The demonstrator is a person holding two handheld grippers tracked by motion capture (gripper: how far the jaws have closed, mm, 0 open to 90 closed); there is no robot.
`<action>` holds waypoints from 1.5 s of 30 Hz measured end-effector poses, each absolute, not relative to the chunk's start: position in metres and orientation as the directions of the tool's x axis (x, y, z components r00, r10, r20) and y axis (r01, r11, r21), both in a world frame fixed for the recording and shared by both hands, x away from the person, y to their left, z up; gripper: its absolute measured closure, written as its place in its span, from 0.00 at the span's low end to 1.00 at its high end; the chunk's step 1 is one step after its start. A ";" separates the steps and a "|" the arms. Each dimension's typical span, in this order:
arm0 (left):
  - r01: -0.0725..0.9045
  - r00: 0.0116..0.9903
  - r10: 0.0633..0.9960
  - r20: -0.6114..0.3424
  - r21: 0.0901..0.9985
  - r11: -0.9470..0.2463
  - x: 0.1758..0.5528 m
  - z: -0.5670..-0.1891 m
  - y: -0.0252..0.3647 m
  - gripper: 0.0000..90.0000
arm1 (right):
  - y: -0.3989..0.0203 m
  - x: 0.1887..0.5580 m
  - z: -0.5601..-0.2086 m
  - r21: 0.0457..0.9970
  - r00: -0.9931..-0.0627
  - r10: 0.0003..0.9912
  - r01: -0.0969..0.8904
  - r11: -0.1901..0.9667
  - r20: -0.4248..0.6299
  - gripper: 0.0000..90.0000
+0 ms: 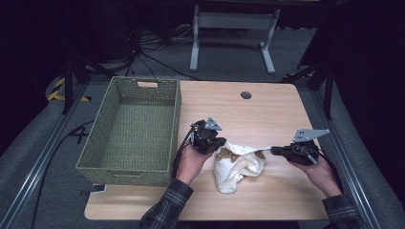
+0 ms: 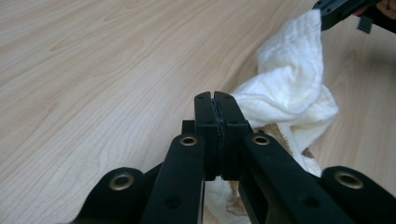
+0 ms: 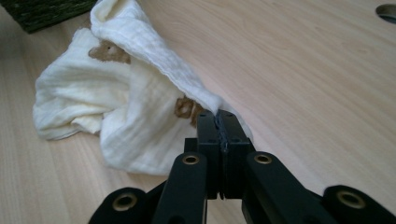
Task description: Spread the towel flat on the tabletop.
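One cream cloth (image 1: pixel 237 164) with brown printed patches lies crumpled on the worktop (image 1: pixel 267 114), toward its near edge, between the two grippers. No brand, label or legible writing can be made out on any item. One green woven basket (image 1: pixel 131 126) stands at the left side of the worktop, just left of the cloth; nothing lies in it. Left gripper (image 1: pixel 216 143): jaws pressed together on an edge of the cloth at its left end, as the left gripper view shows fabric running in under them. Right gripper (image 1: pixel 276 150): jaws closed on a corner of the cloth, drawn out to the right into a thin strip clear of the worktop. One round hole (image 1: pixel 246 95) sits in the worktop near its far edge.
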State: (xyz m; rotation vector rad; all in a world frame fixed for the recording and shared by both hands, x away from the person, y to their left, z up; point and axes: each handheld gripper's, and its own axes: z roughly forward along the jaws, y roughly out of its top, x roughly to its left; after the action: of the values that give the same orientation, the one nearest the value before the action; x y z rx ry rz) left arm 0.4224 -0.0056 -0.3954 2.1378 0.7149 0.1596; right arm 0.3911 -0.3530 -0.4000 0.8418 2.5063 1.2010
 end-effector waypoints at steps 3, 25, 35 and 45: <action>0.454 0.804 0.583 -0.121 0.757 -0.470 0.431 -0.396 -0.006 0.99 | -0.356 0.408 -0.397 0.765 -0.796 0.603 0.416 0.492 0.045 0.99; 0.473 0.785 0.611 -0.104 0.737 -0.483 0.435 -0.409 -0.009 0.73 | -0.356 0.445 -0.415 0.725 -0.759 0.647 0.488 0.486 0.078 0.78; 0.442 0.833 0.538 -0.130 0.742 -0.504 0.403 -0.412 -0.010 0.69 | -0.349 0.417 -0.417 0.729 -0.792 0.600 0.475 0.493 0.111 0.79; 0.417 0.871 0.469 -0.150 0.731 -0.541 0.368 -0.418 -0.015 0.70 | -0.334 0.387 -0.421 0.726 -0.837 0.529 0.452 0.518 0.143 0.77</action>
State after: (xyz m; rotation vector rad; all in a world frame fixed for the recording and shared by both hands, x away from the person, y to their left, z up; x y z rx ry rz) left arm 0.3683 -0.0145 -0.4181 2.2114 0.6362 0.0801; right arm 0.3871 -0.3344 -0.4211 0.8591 2.6525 1.2250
